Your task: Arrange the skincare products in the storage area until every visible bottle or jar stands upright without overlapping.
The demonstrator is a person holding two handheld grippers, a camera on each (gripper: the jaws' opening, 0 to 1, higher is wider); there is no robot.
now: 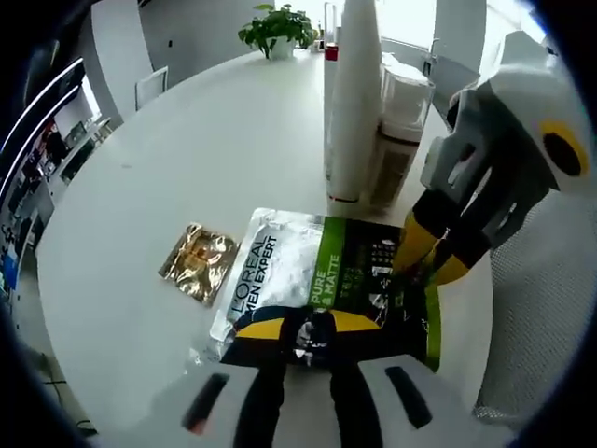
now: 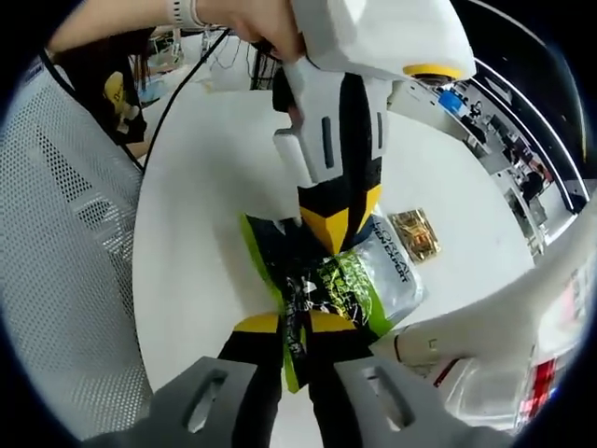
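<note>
A flat L'Oreal Men Expert pouch [image 1: 280,271], white and green with dark ends, hangs just over the white round table [image 1: 187,159]. My left gripper [image 1: 306,329] is shut on its near dark end. My right gripper [image 1: 434,259] comes in from the right and is shut on the green edge. In the right gripper view the pouch [image 2: 368,280] stretches between my right gripper [image 2: 298,327] at the bottom and my left gripper [image 2: 338,224] above it. A tall white bottle [image 1: 354,93] stands upright behind the pouch, with a pale capped container [image 1: 401,131] close beside it.
A small gold sachet [image 1: 198,261] lies flat left of the pouch, and shows again as the gold sachet [image 2: 417,233]. A potted plant [image 1: 275,28] stands at the table's far edge. A mesh chair [image 2: 65,233] is beside the table. A person's hand [image 2: 252,19] holds the left gripper.
</note>
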